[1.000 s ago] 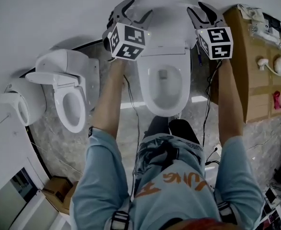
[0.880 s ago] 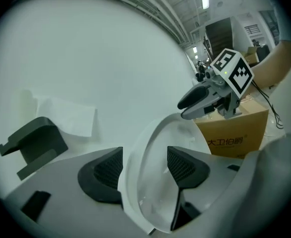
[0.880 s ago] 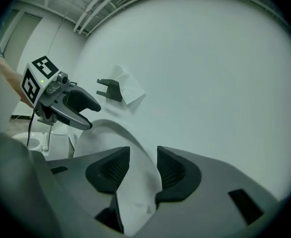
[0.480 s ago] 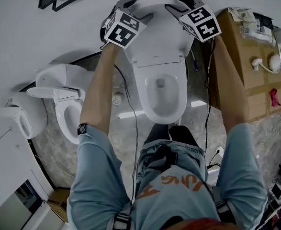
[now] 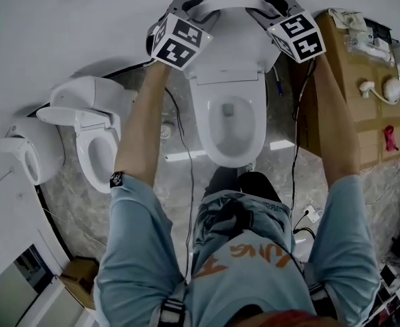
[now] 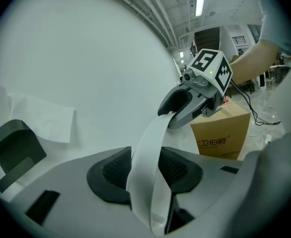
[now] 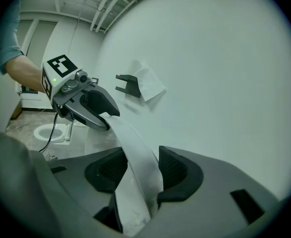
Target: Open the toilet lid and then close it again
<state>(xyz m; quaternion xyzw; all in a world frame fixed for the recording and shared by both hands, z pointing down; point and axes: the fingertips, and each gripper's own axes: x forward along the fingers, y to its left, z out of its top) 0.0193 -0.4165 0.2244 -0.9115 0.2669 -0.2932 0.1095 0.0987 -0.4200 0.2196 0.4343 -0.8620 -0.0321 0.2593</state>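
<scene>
While the person stood at the front edge of the toilet (image 5: 206,142), whose back met the white wall, bowl and seat lay uncovered. A second toilet (image 5: 94,142) sat on the floor to the left. A tall cardboard box (image 5: 353,101) stood just beside the toilet's right side.

The toilet lid (image 5: 230,43) stood raised, near upright, at the back edge of the toilet. Could not tell whether it touched the wall. Opening half judged done.

The left gripper (image 5: 198,11) sat on the lid's top rim toward its left corner. The right gripper (image 5: 266,9) sat toward the right corner, and the two faced each other along the rim.

- **Left gripper view:** the lid's white edge ran up between the dark pads (image 6: 110,175), which pressed on both faces. Its jaws had just been closing onto it.
- **Right gripper view:** the same edge lay between its pads (image 7: 175,170), clamped. Those jaws had also just drawn in a little.

Step judged in hand: grip taken for the closing half. The next move calls for both hands to draw the rim forward together, then lower it along the hinge's arc at an even rate. A one-sided pull would likely twist the hinge. An early release would likely let the lid slam onto the seat.
</scene>
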